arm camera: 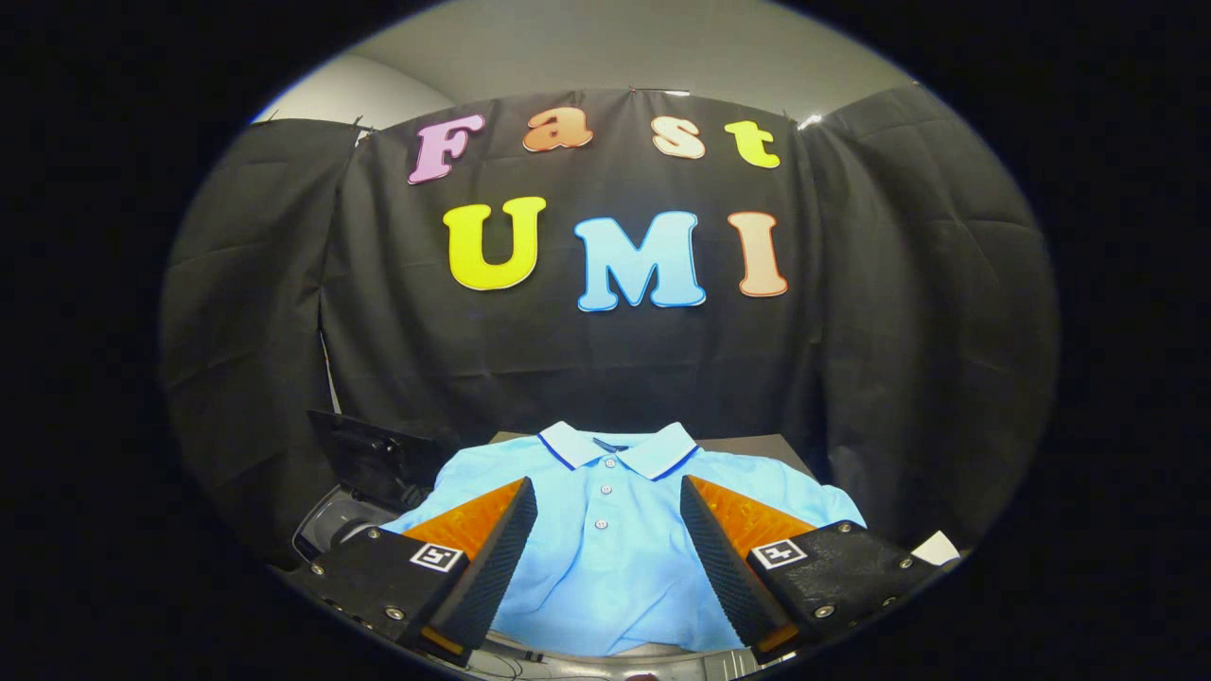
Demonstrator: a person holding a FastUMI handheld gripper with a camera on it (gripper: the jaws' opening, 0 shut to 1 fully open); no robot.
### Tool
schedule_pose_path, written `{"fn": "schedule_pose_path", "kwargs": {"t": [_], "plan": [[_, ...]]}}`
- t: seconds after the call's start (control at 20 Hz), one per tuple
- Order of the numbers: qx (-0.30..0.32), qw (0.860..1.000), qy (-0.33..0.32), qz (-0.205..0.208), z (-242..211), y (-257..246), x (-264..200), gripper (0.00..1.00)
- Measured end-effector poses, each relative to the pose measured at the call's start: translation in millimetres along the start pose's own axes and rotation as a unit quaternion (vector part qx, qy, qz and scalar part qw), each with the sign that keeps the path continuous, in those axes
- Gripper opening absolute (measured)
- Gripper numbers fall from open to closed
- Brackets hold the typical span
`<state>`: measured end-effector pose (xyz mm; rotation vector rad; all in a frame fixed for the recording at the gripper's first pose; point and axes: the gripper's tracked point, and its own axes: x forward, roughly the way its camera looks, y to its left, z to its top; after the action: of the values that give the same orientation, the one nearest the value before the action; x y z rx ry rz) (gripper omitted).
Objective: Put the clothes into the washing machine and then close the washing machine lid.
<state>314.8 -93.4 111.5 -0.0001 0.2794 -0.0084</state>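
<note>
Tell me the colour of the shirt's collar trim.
Dark blue trim on the light blue polo shirt, gripper view.

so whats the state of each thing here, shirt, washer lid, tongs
polo shirt: light blue, lying flat and spread out, collar away from the tongs, buttoned, not yet in the machine
washing machine lid: raised open, left of the shirt
washing machine: open, partly hidden by the shirt
tongs: open, fingers spread over the shirt's chest, gripping nothing

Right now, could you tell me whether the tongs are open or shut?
Open: the tongs stand apart, gripping nothing, with the shirt showing between them.
</note>
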Motion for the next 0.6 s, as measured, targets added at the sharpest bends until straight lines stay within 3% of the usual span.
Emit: {"fn": "schedule_pose_path", "kwargs": {"t": [0.6], "plan": [[-0.014, 0.995, 0.096, 0.006, -26.5, 1.1, 61.3, 0.95]]}}
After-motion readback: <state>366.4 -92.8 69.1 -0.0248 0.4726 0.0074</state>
